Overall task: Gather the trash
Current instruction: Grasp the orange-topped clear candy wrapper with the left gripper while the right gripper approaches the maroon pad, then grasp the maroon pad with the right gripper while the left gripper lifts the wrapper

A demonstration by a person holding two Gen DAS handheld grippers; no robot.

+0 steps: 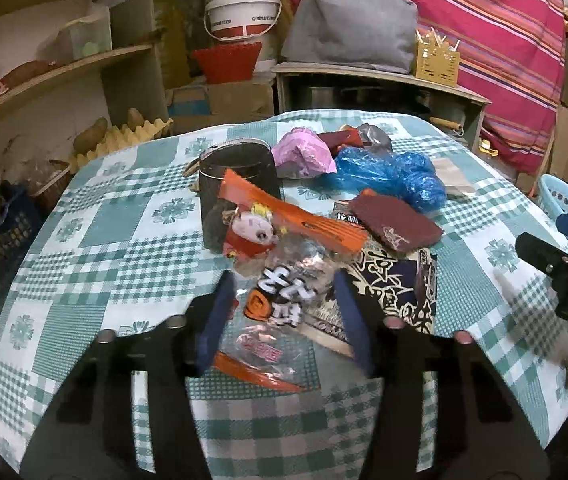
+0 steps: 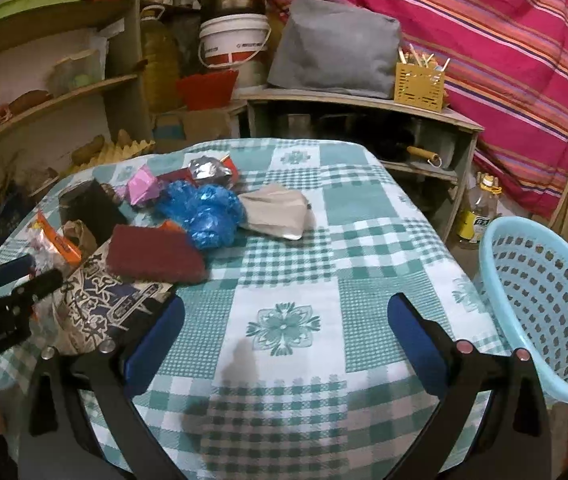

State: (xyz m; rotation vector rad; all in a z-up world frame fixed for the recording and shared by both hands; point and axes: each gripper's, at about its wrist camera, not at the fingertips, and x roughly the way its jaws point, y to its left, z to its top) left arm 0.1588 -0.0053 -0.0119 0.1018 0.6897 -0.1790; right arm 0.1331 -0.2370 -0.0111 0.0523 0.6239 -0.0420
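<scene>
Right wrist: blue basket (image 2: 544, 304) whole (left: sliver only).

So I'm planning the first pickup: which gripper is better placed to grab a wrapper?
Left. The left gripper already straddles the clear orange-edged snack wrapper, fingers open, while the right gripper is open over bare tablecloth.

Two low wrist views, shared table (image 1: 83, 216)
</scene>
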